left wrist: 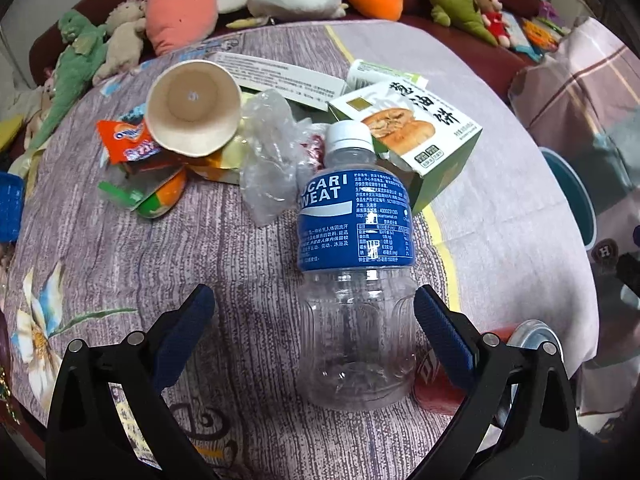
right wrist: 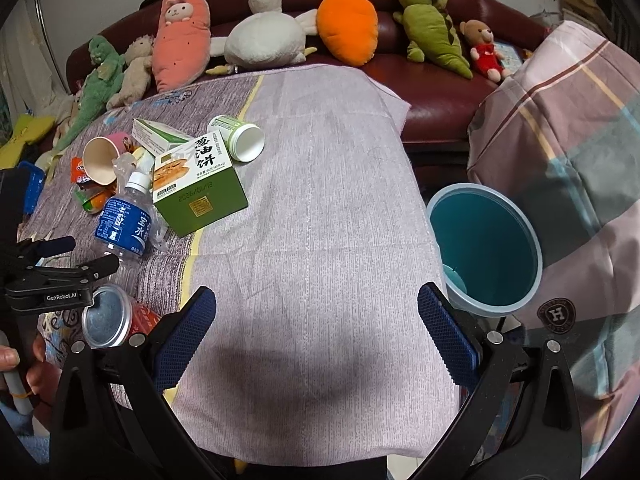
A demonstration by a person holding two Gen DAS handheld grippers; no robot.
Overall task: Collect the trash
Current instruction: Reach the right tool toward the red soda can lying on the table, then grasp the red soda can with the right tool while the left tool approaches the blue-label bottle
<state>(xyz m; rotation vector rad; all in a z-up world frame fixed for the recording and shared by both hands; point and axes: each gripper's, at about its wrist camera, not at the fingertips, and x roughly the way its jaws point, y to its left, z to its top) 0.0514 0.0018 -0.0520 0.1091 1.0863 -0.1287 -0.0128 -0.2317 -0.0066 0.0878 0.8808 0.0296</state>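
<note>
Empty clear bottle (left wrist: 354, 264) with blue label and white cap, lying on the purple cloth (left wrist: 168, 248) between the spread blue pads of the left gripper (left wrist: 314, 312); pads wide apart, neither touching the plastic as far as can be seen. Same bottle (right wrist: 124, 224) at the left edge of the right wrist view, cap toward the box. Just beyond the bottle's cap, a green-and-white food box (left wrist: 416, 136) with a flatbread picture. Left of the cap, crumpled clear plastic wrap (left wrist: 268, 152), then a paper cup (left wrist: 192, 108) on its side with the mouth facing the camera, resting on orange snack wrappers (left wrist: 128, 140). Right of the bottle's base, a red can (left wrist: 528, 340) partly hidden by the gripper finger. Beyond the box, a small white tub (right wrist: 238, 138) on its side. Farther right of the bottle, off the cloth's edge, a blue bin (right wrist: 484, 248), empty as far as seen. Right gripper (right wrist: 316, 316) over bare cloth, fingers apart, holding nothing. Behind everything, a dark red sofa (right wrist: 432, 80) with plush toys (right wrist: 348, 28).
</note>
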